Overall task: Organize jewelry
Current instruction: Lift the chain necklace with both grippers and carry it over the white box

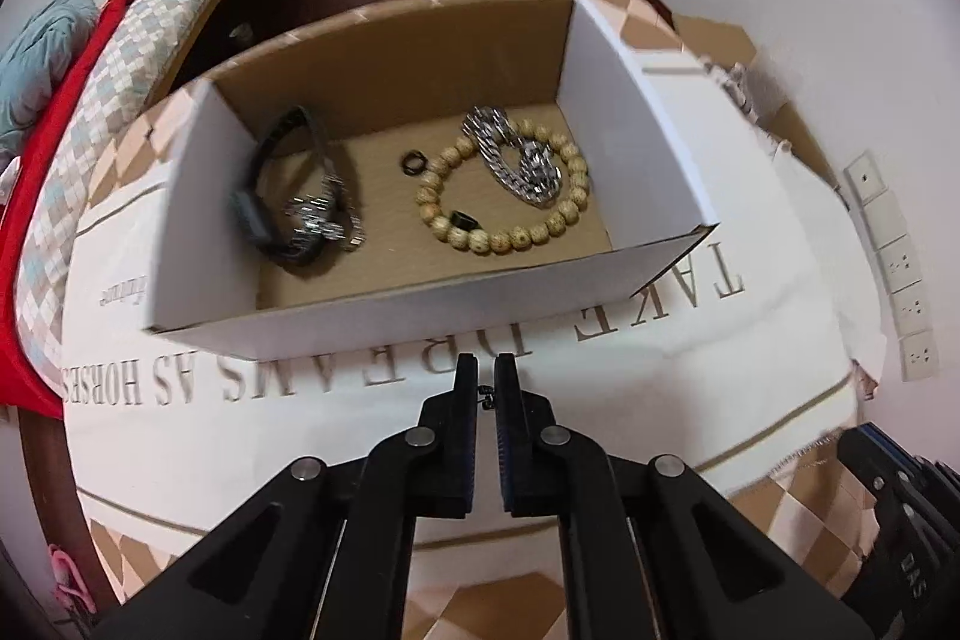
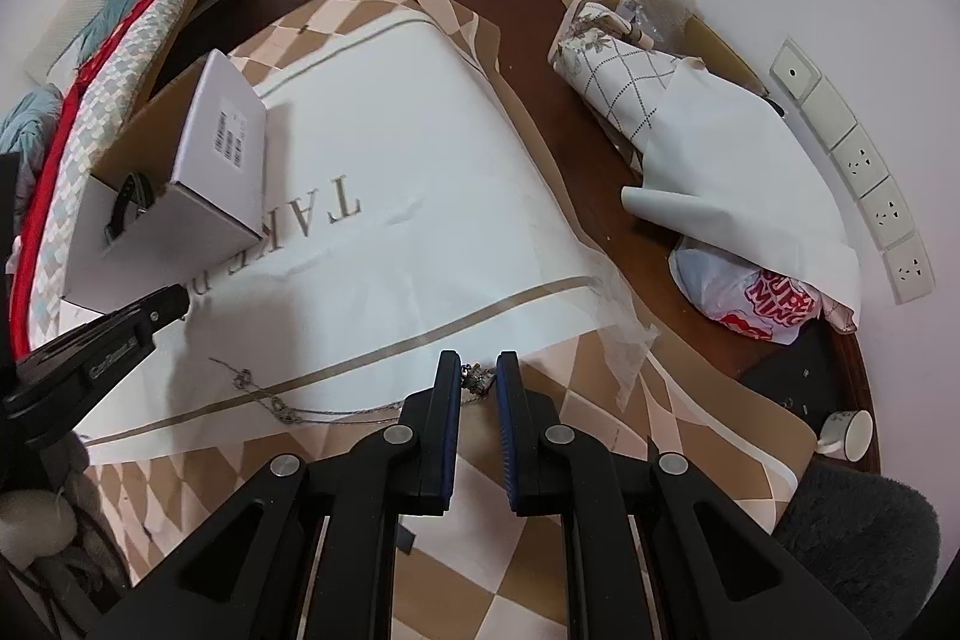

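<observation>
— Carrying everything: low table draped in a white cloth (image 2: 420,148) with tan-and-cream diamond border and grey printed lettering.

— Directly on it?

— Toward the far left corner, open white cardboard box (image 1: 384,316) with brown inside, standing flat on the cloth, near wall just across the lettering. Near the front edge, thin silver chain necklace (image 2: 312,409), stretched along the tan stripe, knotted in two spots, small pendant at its right end.

— Cloth lying smooth?

— Mostly; wrinkled at the right edge, where clear plastic sheet (image 2: 630,340) hangs over the side.
</observation>
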Motion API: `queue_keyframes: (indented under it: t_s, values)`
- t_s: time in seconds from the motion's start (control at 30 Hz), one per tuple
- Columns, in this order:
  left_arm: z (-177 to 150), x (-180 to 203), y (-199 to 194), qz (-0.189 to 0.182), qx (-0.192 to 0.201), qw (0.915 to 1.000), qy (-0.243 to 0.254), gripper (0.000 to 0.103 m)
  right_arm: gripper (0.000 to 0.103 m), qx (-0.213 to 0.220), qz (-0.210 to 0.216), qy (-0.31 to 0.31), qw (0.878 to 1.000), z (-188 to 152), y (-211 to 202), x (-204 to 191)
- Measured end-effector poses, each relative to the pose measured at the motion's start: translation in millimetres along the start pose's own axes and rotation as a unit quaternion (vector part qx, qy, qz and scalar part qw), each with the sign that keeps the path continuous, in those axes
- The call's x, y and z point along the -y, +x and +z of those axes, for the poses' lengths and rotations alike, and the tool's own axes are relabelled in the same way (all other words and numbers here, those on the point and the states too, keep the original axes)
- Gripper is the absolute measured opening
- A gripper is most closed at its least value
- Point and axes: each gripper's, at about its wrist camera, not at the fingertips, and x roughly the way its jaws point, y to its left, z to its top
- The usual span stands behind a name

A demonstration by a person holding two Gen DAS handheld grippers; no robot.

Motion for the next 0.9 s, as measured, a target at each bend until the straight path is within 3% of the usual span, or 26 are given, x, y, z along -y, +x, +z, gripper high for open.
queue_keyframes:
  t_s: [0.53,0.9]
  values:
    - [-25.6,-63.8,-129.1,-0.042,0.063,0.9971,-0.005,0.003,0.013,0.061,0.095,-0.063,0.992,20.5,-108.3,-58.3]
    - [26.4,-85.2,-181.8,-0.057,0.122,0.9906,-0.023,0.003,0.013,0.133,0.135,-0.133,0.973,78.5,-201.8,-119.1]
